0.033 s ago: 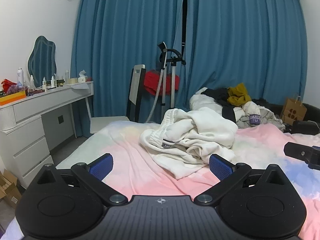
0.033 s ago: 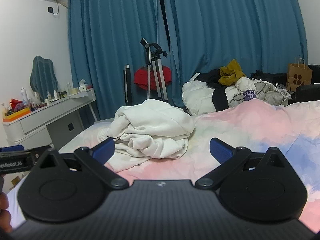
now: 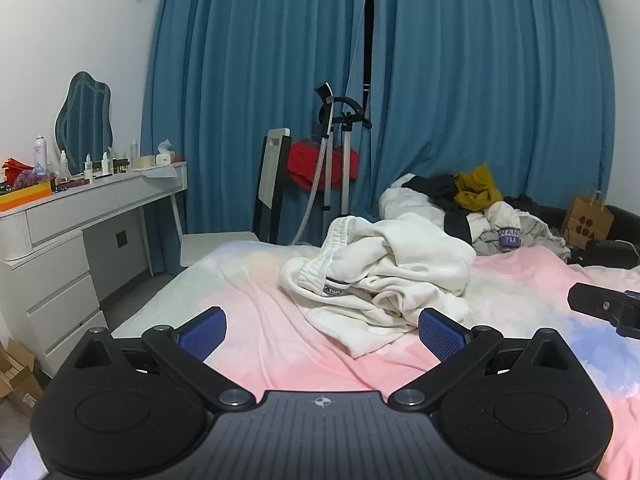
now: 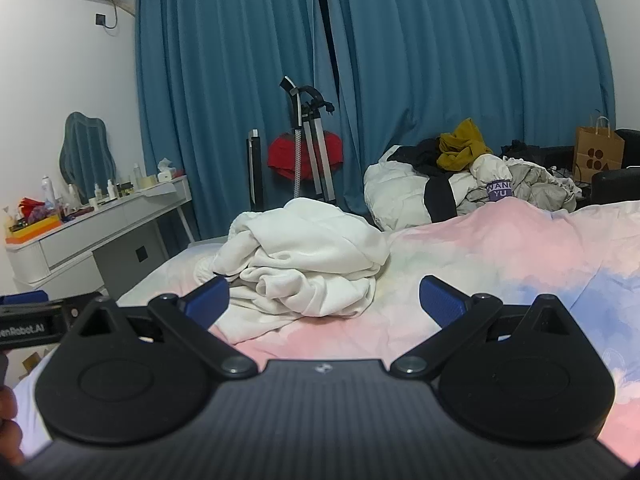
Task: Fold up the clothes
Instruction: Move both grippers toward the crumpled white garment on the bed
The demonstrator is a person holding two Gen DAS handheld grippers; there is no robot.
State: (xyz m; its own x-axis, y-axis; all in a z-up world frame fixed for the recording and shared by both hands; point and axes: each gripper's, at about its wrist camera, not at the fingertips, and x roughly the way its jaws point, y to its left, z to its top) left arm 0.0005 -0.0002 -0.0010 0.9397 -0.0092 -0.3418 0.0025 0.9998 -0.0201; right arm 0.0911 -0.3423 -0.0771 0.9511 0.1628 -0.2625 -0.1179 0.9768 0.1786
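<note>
While both tongs hung low over the bed, each one was wide open and held nothing. The left gripper had its two blue pads far apart, with only pink sheet between them. The right gripper was spread just as wide. Its left pad sat in front of the edge of the white clothes, but I could not tell if it touched them. In the left view, the tip of the right gripper showed at the far right edge.

The white clothes lay in a messy, crumpled heap on the bed, just past the pads, nearer the left side. The sheet was pink, with blue and pale yellow patches.

Farther back, another pile of clothes sat at the end of the bed, with a mustard-yellow piece on top. A brown paper bag stood at the right. A white dresser with bottles stood on the left. Blue curtains covered the back wall.
</note>
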